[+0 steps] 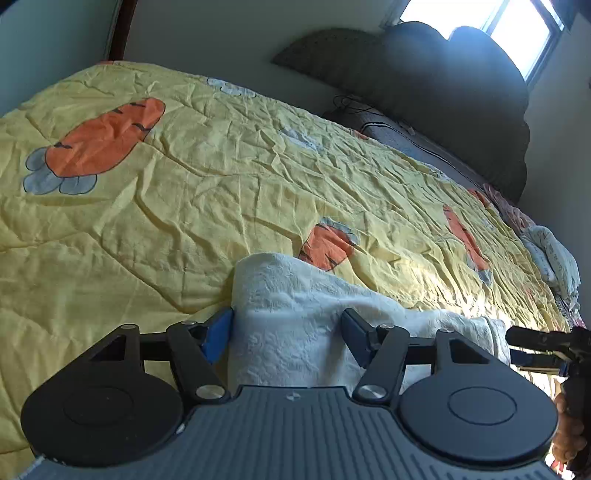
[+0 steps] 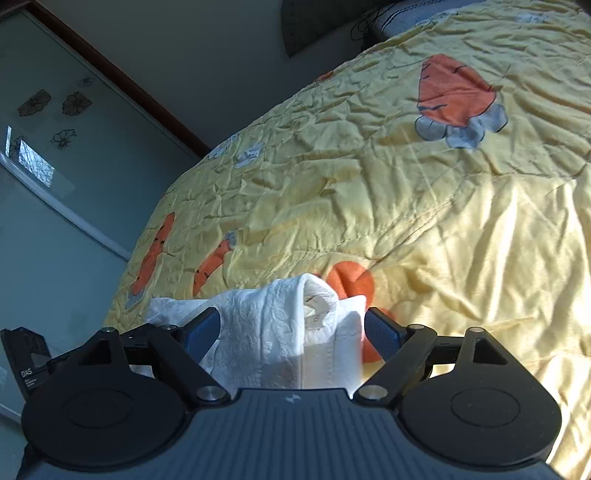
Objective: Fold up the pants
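Observation:
The pants (image 1: 288,295) are white, textured cloth, bunched on a yellow quilt (image 1: 166,206) with carrot prints. My left gripper (image 1: 286,330) stands open with the cloth filling the gap; its left pad (image 1: 218,330) lies against the cloth's edge, and the cloth runs on past the right one. In the right wrist view the pants (image 2: 266,325) show a waistband with a small label (image 2: 316,310). My right gripper (image 2: 291,332) is open around that end, and a strip of quilt shows beside its right pad (image 2: 382,332). The right gripper's dark frame (image 1: 535,345) and a hand (image 1: 569,424) show at the left view's right edge.
The quilt (image 2: 461,221) covers a wide bed. A dark padded headboard (image 1: 443,85) and a bright window (image 1: 495,22) stand at the back. A pale folded cloth (image 1: 550,254) lies at the bed's far right. A wardrobe door (image 2: 55,155) with flower decals stands left of the bed.

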A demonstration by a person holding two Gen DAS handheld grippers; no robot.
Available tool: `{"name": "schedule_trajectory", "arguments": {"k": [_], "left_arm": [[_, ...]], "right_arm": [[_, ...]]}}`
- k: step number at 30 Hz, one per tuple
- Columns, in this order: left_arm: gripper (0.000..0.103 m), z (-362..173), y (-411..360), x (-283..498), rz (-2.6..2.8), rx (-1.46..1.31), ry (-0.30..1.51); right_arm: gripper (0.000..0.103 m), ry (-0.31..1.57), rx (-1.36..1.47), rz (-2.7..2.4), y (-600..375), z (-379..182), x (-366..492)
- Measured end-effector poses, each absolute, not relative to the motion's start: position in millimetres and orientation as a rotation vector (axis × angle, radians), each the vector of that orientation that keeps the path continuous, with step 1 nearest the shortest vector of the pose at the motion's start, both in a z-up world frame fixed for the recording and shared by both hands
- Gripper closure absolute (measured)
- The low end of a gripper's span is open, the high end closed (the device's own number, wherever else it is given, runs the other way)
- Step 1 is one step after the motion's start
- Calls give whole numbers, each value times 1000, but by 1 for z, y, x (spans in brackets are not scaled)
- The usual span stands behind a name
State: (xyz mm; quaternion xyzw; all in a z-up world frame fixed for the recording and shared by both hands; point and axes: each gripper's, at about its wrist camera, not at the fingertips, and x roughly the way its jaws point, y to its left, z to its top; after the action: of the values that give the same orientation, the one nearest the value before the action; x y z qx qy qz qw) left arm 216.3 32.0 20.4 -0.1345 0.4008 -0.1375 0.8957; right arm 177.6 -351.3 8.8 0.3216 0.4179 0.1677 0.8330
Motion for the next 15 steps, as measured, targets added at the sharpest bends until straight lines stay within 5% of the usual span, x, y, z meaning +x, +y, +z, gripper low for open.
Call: {"name": "schedule_trajectory", "arguments": {"k": [3, 5, 6, 8, 15], "left_arm": [[36, 10, 35, 232, -286, -328, 852], [51, 7, 37, 236, -267, -342, 841], [62, 7, 34, 236, -243, -305, 834], [68, 9, 25, 231, -206, -204, 813], [70, 1, -1, 217, -164, 28, 714]], "right_arm": [[19, 908, 641, 321, -345, 1, 184], [44, 894, 564, 309, -340, 1, 183], [48, 891, 529, 309, -337, 3, 182], [61, 878, 465, 306, -332, 7, 175], [63, 833, 480, 304, -339, -1, 165]]}}
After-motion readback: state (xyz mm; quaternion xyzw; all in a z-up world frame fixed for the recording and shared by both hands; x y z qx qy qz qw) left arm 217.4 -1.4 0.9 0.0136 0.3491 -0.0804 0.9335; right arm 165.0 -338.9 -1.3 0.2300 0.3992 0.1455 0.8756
